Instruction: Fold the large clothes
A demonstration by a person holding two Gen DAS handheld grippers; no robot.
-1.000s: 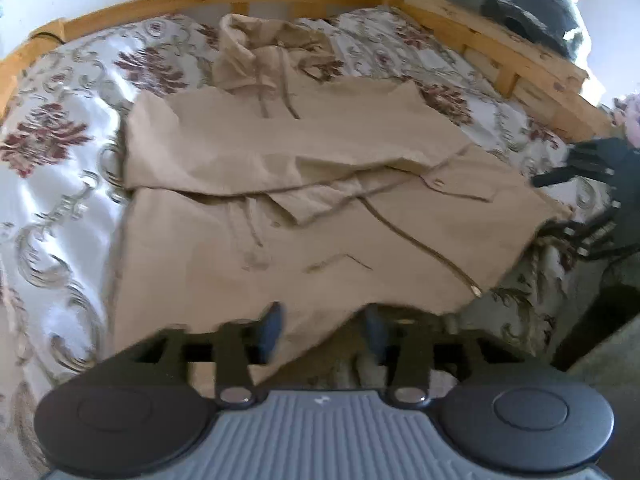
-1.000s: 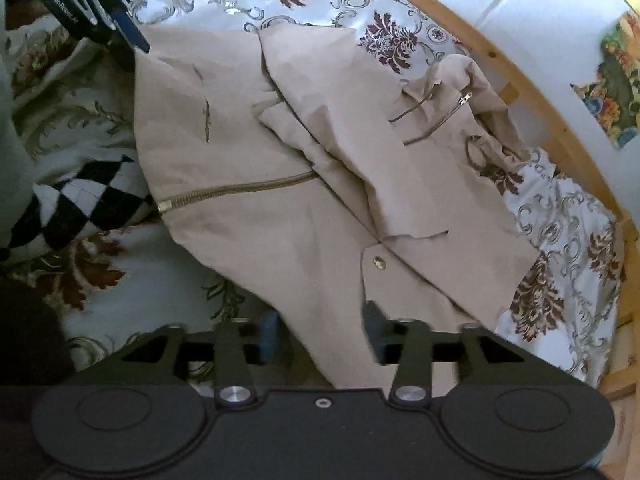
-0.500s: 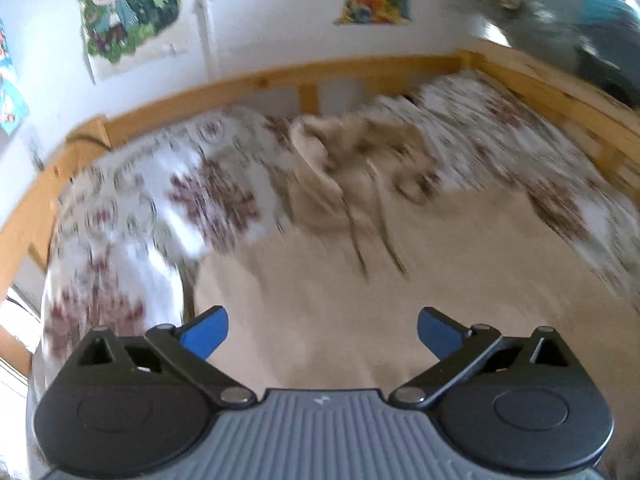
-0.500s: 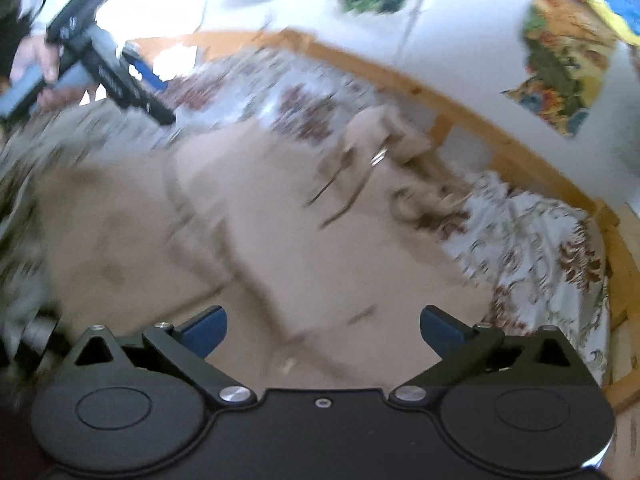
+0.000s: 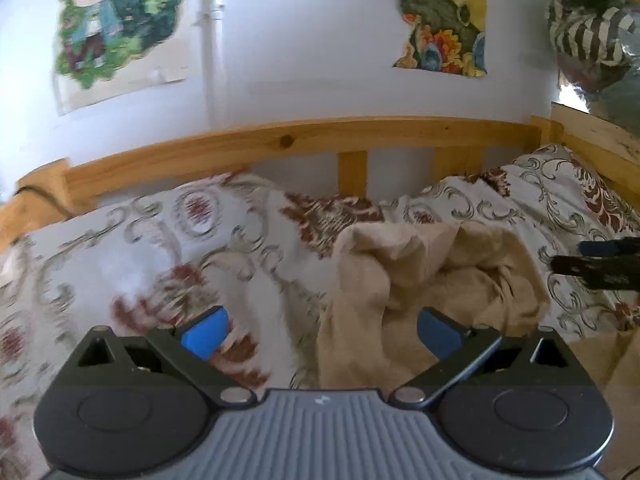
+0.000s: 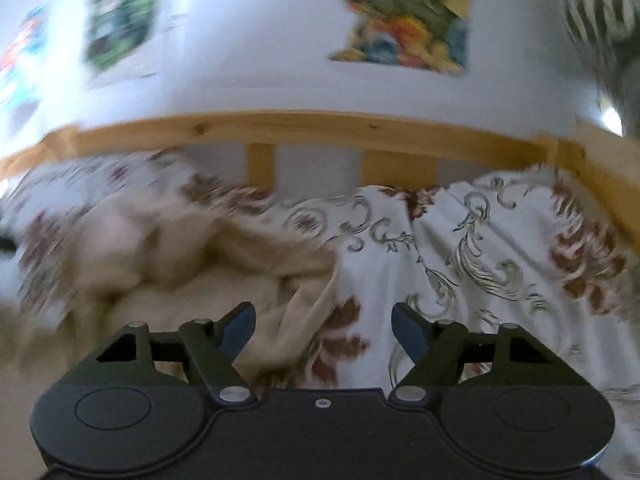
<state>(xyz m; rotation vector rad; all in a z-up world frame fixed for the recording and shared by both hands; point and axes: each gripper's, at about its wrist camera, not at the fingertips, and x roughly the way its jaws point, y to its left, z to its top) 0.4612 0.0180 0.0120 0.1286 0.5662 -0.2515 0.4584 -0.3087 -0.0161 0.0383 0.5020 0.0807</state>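
Coat (image 5: 420, 280) bunched on the bed (image 5: 120, 248) near the headboard, lower part cut off. Left gripper (image 5: 320, 330) spread wide, empty; right gripper (image 6: 322, 326) closing on nothing (view blurred).

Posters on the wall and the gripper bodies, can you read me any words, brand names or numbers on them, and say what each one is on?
None can be read.
Cartoon poster: picture only, no lettering visible.
Flower poster: picture only, no lettering visible.
Left gripper body: a small pale mark near its front edge, too small to read.
Right wrist view: posters blurred, nothing readable.
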